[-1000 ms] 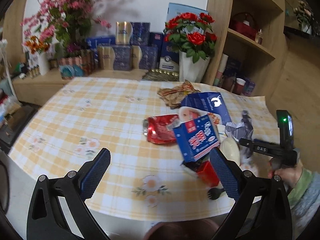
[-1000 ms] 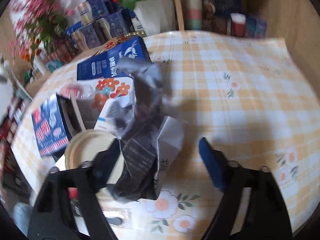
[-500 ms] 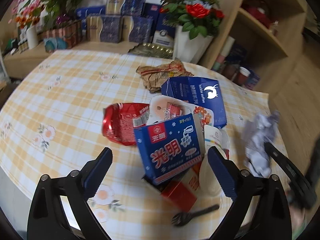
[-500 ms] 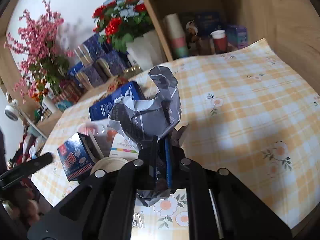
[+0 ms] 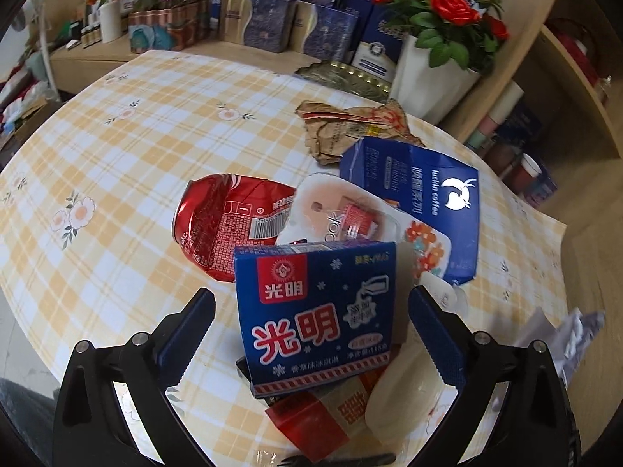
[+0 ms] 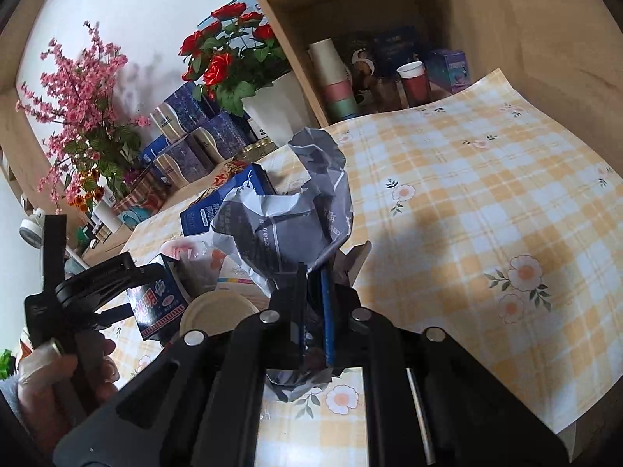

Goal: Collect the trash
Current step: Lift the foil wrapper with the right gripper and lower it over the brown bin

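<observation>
A pile of trash lies on the checked tablecloth (image 5: 117, 148). My left gripper (image 5: 311, 334) is open, and a blue ice-cream box (image 5: 315, 311) stands tilted between its fingers (image 5: 190, 330) with a gap on each side. Behind the box lie a crushed red can (image 5: 226, 222), a clear plastic tray (image 5: 350, 214), a blue coffee bag (image 5: 428, 190) and a brown paper wrapper (image 5: 350, 128). A red carton (image 5: 311, 420) and a beige lid (image 5: 405, 397) lie under the box. My right gripper (image 6: 315, 284) is shut on a crumpled grey wrapper (image 6: 288, 218), held above the table.
A white vase of red roses (image 5: 432, 74) and blue gift boxes (image 5: 272, 23) stand at the table's far edge. Wooden shelves with cups (image 6: 335, 78) rise to the right. A black fork (image 5: 338, 459) lies near the front edge. A hand (image 6: 58, 369) holds the left gripper.
My left gripper moved in and down over the pile until the blue box stood between its fingers. My right gripper closed on the grey wrapper and lifted it off the table.
</observation>
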Tool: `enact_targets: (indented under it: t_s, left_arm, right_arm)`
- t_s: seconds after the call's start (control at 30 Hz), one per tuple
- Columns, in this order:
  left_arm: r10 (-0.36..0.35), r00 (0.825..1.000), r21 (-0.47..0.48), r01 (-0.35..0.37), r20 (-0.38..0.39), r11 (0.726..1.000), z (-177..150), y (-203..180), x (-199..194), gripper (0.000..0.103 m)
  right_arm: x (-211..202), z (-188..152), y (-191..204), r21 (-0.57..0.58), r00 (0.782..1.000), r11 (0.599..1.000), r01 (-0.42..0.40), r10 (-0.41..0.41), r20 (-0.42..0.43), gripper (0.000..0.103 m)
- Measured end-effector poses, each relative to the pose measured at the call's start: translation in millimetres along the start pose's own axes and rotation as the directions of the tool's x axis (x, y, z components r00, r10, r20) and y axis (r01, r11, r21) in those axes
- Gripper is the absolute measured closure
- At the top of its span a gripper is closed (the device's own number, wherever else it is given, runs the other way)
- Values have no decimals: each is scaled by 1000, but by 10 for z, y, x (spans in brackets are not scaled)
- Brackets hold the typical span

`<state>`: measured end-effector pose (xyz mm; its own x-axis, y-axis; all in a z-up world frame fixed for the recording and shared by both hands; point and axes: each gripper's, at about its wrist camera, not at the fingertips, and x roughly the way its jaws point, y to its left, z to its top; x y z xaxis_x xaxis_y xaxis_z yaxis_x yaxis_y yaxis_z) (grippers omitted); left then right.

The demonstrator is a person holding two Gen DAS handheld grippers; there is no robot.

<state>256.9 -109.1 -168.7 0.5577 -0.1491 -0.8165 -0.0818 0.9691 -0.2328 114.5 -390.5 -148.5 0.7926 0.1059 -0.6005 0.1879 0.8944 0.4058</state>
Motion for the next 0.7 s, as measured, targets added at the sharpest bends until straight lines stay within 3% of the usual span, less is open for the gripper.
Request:
enact_targets:
  t_s: [0.27,0.33,0.4,0.7]
  left_arm:
    - [36,999,2,-36,-15,999,49,-61,168,6]
    - [16,999,-12,-16,-31,1000,56,-25,198,8]
    - [-16,999,-31,14,-39,999,65,35,176,16]
    - [-98,995,-77,101,34,992,156,341,-224,16]
  right_arm:
    - [-54,-56,-27,15,1000,1000,-15,15,-1,93]
    - [-70,-75,-25,17,1000,1000,-17,17,-4,93]
    - [-91,-81,-16,14,1000,1000,-18,18,-3,93]
    - [-203,-94,65,10,1000,1000,-28,28,5,93]
